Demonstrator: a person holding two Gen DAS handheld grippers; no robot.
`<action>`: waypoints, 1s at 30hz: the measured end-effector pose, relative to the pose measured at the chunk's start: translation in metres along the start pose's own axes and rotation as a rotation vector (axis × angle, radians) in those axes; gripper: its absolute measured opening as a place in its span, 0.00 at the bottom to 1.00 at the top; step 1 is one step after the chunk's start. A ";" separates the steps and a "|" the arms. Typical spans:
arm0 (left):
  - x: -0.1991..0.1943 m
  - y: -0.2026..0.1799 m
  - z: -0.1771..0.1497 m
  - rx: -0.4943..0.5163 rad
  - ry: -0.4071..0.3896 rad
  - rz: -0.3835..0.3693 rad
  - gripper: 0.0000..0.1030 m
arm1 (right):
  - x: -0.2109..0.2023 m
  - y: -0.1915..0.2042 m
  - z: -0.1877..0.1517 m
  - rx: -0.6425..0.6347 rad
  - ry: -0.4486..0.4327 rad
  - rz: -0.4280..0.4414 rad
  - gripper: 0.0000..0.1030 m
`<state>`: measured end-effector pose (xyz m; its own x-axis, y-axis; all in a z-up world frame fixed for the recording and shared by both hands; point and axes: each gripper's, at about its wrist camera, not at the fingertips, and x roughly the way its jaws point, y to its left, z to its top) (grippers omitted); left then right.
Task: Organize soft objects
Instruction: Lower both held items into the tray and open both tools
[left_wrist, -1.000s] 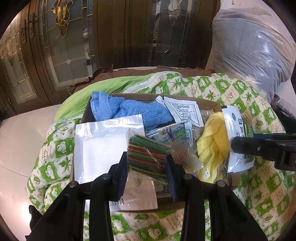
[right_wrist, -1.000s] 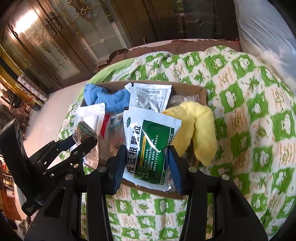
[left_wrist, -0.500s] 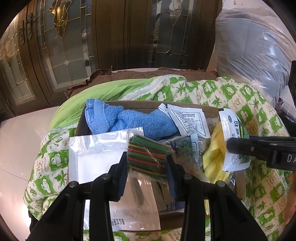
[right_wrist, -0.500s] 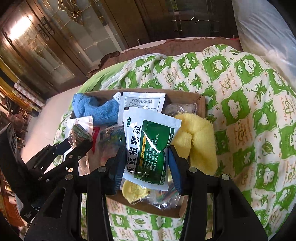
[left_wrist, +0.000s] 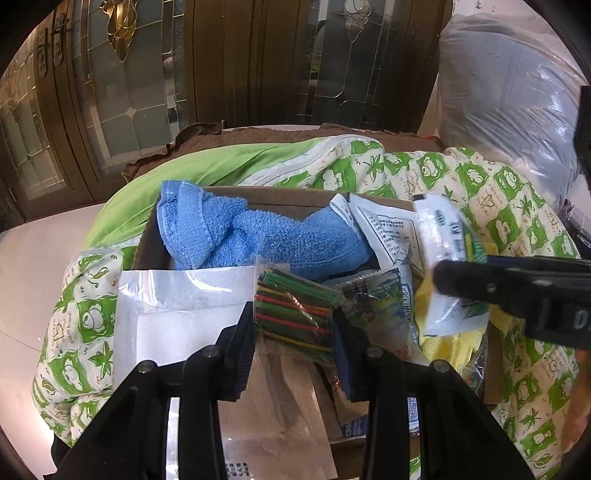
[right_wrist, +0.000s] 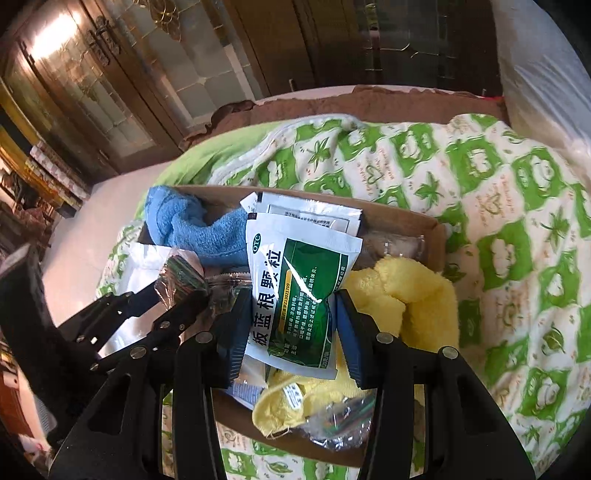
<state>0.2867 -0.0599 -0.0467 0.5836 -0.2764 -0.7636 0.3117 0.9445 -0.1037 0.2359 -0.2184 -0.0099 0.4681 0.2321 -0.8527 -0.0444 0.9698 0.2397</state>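
1. Spreading under everything is a green-and-white patterned quilt (right_wrist: 498, 206) on a bed, with plenty of bare cloth to the right of the box and a narrower strip along its left edge.
2. Wooden glazed cabinet doors (left_wrist: 110, 110) stand behind the bed across a pale strip of floor; a large plastic-wrapped bundle (left_wrist: 509, 110) closes off the far right corner.
3. Resting on the quilt, a shallow cardboard box (right_wrist: 424, 229) is crowded; its far rim and right wall show, and only a little brown floor is bare near the right wall.
4. A blue towel (left_wrist: 251, 240) lies bunched along the far left of the box, draped over the corner.
5. A yellow towel (right_wrist: 413, 299) fills the right side of the box, reaching the near edge.
6. A flat clear pouch (left_wrist: 184, 306) overhangs the box's left rim.
7. The right claw (right_wrist: 291, 325) pinches a green-and-white medicine sachet (right_wrist: 299, 291), held above the box's middle, over a white printed sachet (right_wrist: 310, 214) leaning at the far wall.
8. The left claw (left_wrist: 293, 332) pinches a clear bag of coloured sticks (left_wrist: 295, 314) above the box's near left part, just beside the other claw.
9. A crumpled clear packet (right_wrist: 340, 421) sits at the near edge, touching the yellow towel.
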 end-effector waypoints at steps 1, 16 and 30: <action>0.001 0.000 0.000 0.002 -0.001 -0.002 0.36 | 0.003 0.000 0.000 0.000 0.006 0.002 0.43; 0.003 0.001 0.001 0.001 -0.011 -0.005 0.37 | 0.019 0.005 0.001 0.000 0.022 0.008 0.43; -0.007 0.003 0.003 -0.037 -0.022 -0.006 0.61 | 0.005 0.006 0.005 0.013 -0.007 0.005 0.51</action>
<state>0.2852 -0.0556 -0.0397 0.5984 -0.2856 -0.7485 0.2875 0.9486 -0.1322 0.2423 -0.2115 -0.0108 0.4743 0.2362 -0.8481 -0.0355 0.9677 0.2497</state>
